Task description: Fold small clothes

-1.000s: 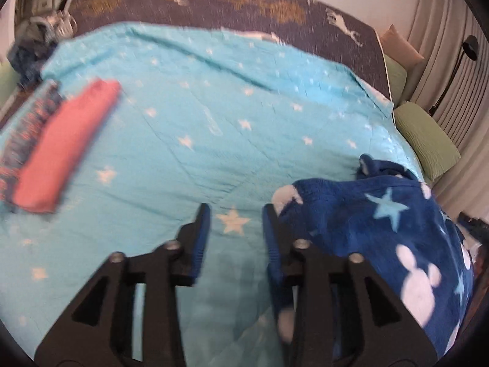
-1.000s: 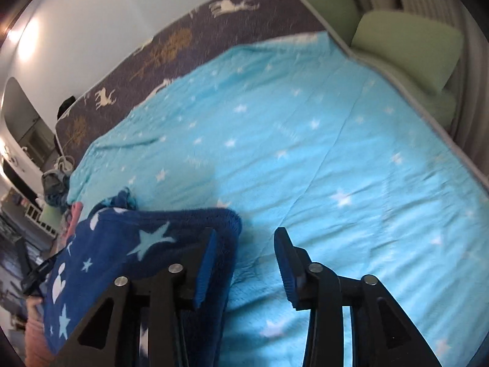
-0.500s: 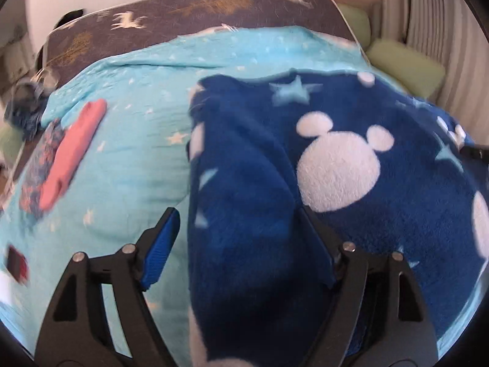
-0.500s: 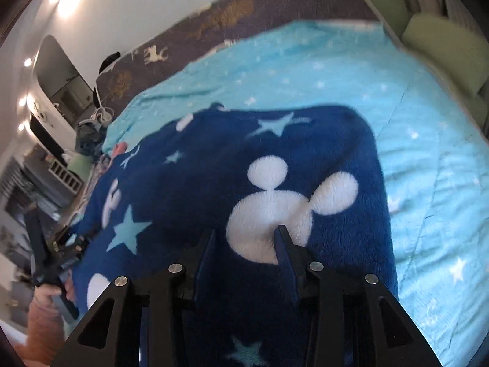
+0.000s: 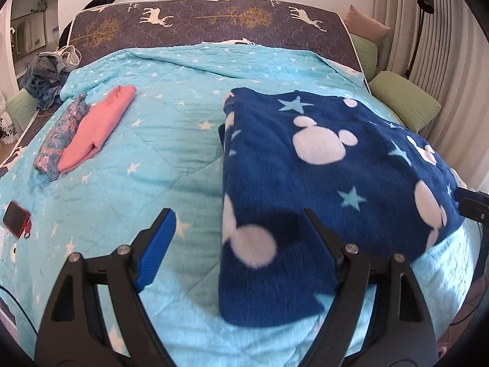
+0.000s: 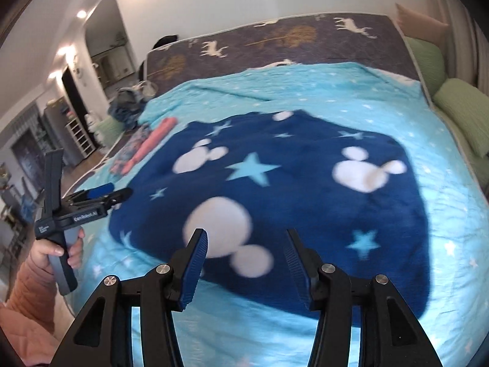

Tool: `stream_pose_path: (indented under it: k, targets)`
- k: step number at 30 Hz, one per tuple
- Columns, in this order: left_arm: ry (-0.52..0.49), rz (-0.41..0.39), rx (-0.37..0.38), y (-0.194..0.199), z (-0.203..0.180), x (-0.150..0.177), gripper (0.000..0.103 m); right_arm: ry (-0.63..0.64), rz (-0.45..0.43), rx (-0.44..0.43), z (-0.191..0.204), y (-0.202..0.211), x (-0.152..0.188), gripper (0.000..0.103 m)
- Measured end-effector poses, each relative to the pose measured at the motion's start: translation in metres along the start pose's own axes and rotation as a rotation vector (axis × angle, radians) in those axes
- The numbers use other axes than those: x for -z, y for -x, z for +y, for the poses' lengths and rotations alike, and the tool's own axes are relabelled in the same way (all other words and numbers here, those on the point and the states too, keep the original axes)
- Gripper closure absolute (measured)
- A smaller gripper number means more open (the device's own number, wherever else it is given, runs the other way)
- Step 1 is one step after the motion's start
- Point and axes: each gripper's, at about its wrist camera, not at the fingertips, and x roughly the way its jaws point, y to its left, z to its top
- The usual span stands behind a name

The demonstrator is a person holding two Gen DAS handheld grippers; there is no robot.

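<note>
A dark blue fleece garment (image 5: 330,177) with white mouse heads and pale stars lies spread flat on the turquoise star quilt (image 5: 159,140); it also shows in the right wrist view (image 6: 275,183). My left gripper (image 5: 238,229) is open and empty above the garment's near left edge. My right gripper (image 6: 244,244) is open and empty above its near edge. The left gripper also shows from the side in the right wrist view (image 6: 104,194), held in a hand.
A folded pink piece (image 5: 97,131) and a folded floral piece (image 5: 61,137) lie side by side at the quilt's left. A heap of clothes (image 5: 49,76) sits at the far left corner. A red phone (image 5: 16,218) lies at the left edge. Green cushions (image 5: 403,98) line the right side.
Both grippers let go of the blue garment and drew back and up. The garment now lies spread flat on the quilt. Both jaws opened wider.
</note>
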Motion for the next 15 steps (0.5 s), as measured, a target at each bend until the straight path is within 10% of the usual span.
stream_pose_path:
  k: [15]
  targets:
    - [0.019, 0.052, 0.056, -0.006, 0.008, 0.027, 0.010, -0.189, 0.197, -0.086, -0.004, -0.065, 0.019, 0.050]
